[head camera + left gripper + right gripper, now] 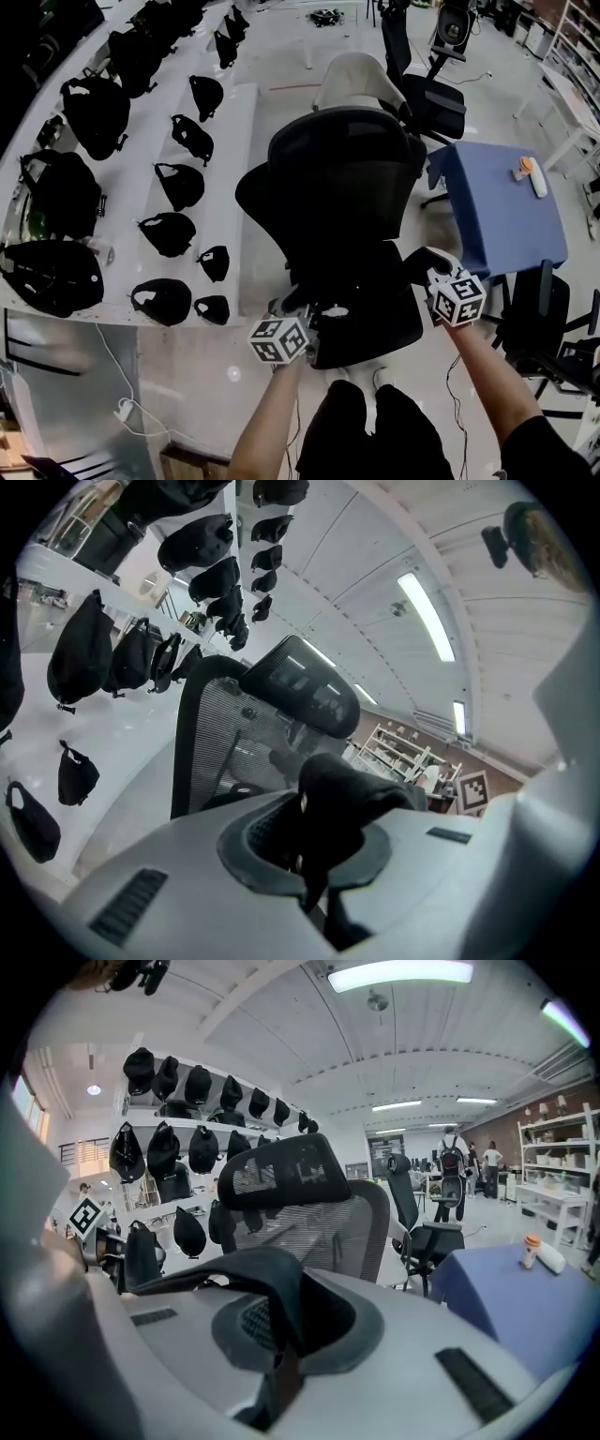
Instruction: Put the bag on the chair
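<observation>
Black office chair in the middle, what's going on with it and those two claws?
A person holds a claw in each hand. The left claw is shut on a fold of a black bag, the right claw on its strap. They hold it at the front of the seat of the black chair; black on black, I cannot tell whether it rests there yet.

1. White stepped shelf (240, 122): rows of black bags (178, 184).
2. Blue table (506, 230): a small bottle (525, 167) beside a white roll (540, 184).
3. Floor (202, 361): black chair (342, 178), power strip (125, 410).
</observation>
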Available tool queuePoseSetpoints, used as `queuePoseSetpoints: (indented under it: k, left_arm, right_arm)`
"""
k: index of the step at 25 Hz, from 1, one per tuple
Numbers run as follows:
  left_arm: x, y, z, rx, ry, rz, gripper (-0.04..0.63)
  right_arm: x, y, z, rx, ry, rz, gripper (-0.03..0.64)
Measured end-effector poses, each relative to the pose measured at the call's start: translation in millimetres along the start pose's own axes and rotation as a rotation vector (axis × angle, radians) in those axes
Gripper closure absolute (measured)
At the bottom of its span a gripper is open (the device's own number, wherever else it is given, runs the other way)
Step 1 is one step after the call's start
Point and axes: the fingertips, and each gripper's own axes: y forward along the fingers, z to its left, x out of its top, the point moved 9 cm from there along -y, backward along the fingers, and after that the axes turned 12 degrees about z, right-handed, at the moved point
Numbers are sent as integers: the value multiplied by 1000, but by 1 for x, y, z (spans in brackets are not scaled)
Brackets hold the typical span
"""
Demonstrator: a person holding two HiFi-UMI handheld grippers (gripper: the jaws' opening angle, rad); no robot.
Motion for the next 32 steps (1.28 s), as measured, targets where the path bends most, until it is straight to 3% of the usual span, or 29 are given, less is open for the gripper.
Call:
queuePoseSetpoints:
  k: [5,12,17,21,27,32]
  left_arm:
    - [8,14,21,27,32,20,583]
    - [13,27,49,41,-3,26,583]
    - [24,41,54,3,-9,32,583]
    - [34,50,58,-13,27,47,583]
    - [33,67,69,-10,-10,45,583]
    - [25,84,82,-5,-27,77,583]
  right_arm:
    - [7,33,7,11,-11,13,615]
    - [12,72,4,18,-9,43,615]
    - [24,85,-5,17,-44,71,615]
    - [25,92,-13,-4,21,73,615]
    - [24,105,-23,-30,26,83,615]
    - [14,125,-39,-26,98,130,615]
